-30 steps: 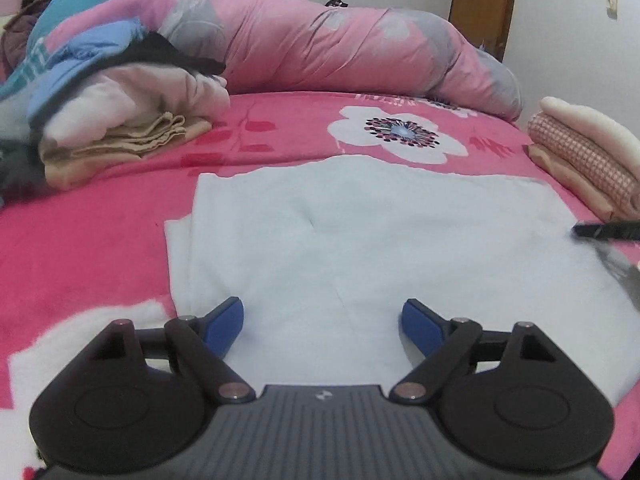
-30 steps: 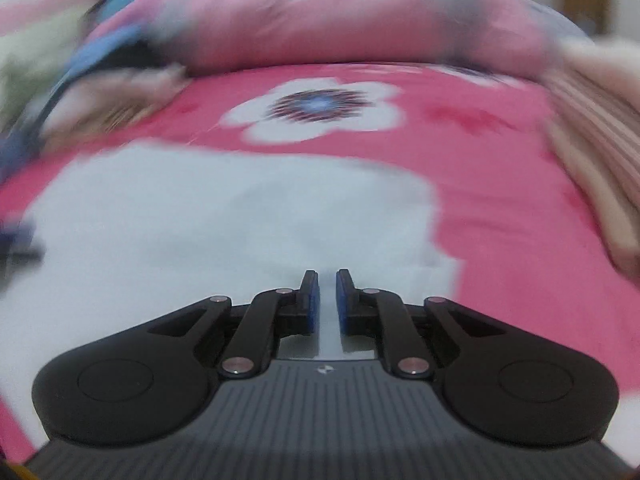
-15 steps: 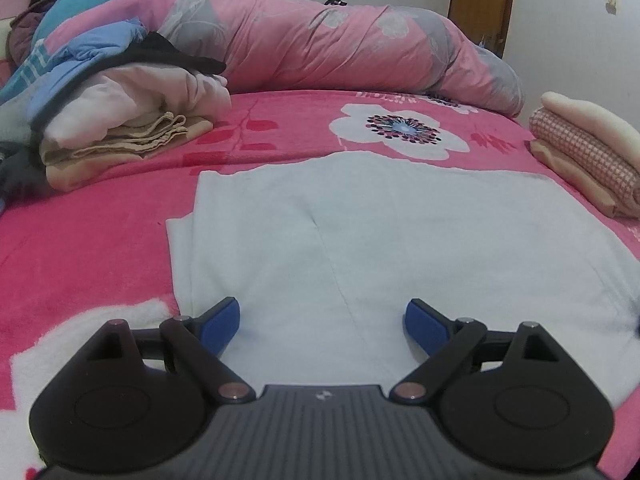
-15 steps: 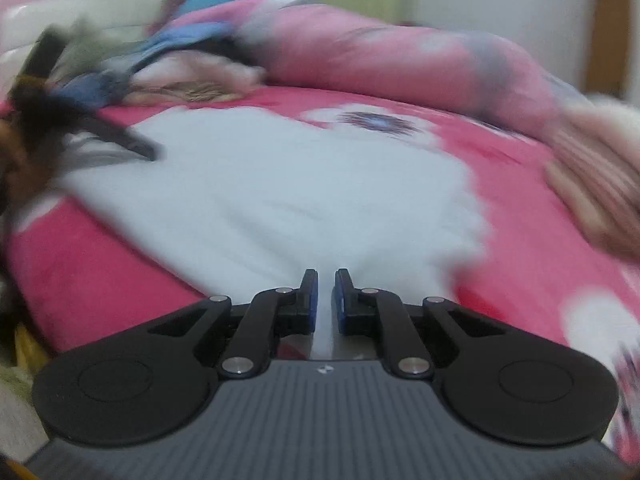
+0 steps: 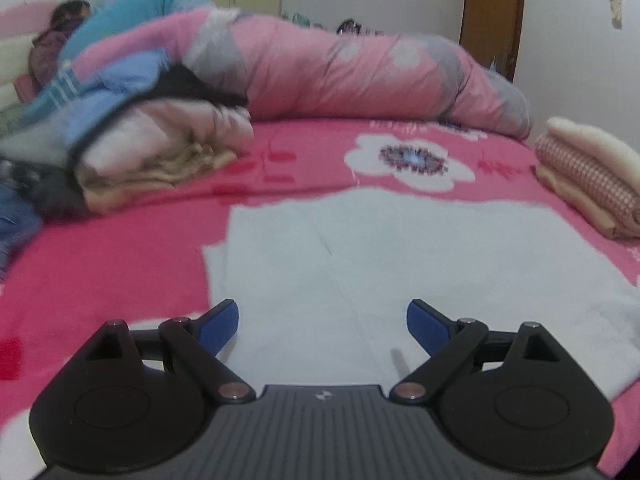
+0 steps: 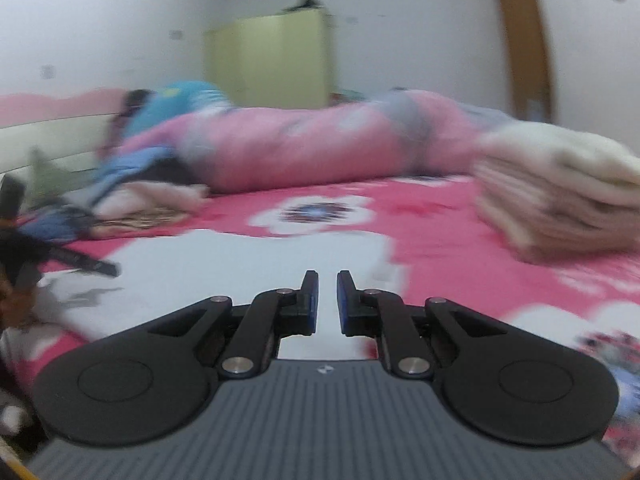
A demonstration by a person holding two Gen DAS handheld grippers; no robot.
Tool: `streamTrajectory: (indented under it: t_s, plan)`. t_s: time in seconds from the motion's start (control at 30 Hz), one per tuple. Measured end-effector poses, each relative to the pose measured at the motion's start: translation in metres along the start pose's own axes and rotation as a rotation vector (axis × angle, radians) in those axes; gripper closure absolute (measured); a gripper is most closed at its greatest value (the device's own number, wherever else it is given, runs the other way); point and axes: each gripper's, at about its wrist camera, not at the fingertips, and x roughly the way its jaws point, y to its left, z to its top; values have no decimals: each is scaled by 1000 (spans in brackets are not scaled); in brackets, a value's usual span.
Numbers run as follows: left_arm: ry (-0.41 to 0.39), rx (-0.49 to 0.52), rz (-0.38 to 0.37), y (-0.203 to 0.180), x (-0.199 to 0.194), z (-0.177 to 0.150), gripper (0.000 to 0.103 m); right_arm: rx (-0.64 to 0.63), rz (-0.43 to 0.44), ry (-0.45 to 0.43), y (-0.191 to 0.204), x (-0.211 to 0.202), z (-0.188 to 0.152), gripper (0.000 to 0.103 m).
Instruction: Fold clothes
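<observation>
A white garment (image 5: 380, 264) lies flat on the pink flowered bedcover (image 5: 100, 264), with a fold layer showing along its left side. My left gripper (image 5: 323, 322) hovers open over the garment's near edge, its blue pads wide apart and nothing between them. In the blurred right wrist view, my right gripper (image 6: 327, 300) is shut to a narrow slit, with no cloth visible in it. It sits above the near right part of the white garment (image 6: 240, 264). The left gripper's black finger (image 6: 84, 262) shows at that view's left edge.
A loose heap of clothes (image 5: 160, 152) sits at the back left, and a rolled pink quilt (image 5: 340, 76) runs along the far side. A stack of folded cream and checked items (image 5: 588, 176) stands at the right edge of the bed, large in the right wrist view (image 6: 560, 192).
The right gripper has swung and tilted up, so its view now takes in the wall and wardrobe. It has left the left wrist view. The left gripper has barely shifted and stays open.
</observation>
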Motion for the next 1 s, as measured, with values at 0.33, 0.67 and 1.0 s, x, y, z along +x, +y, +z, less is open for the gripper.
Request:
streamTrajectory:
  t_s: [0.33,0.67,1.0]
  plan:
    - [-77,-162,102,68,-85,-21,11,70,23,167,-3,62,-33,97]
    - [-78,-63,-116,46,-90,-54,13,111,-3,162,-1,58,-41,96]
    - [-2,-128,-237,59,-58,-67,45,133,-25,172,2,59,-40,96]
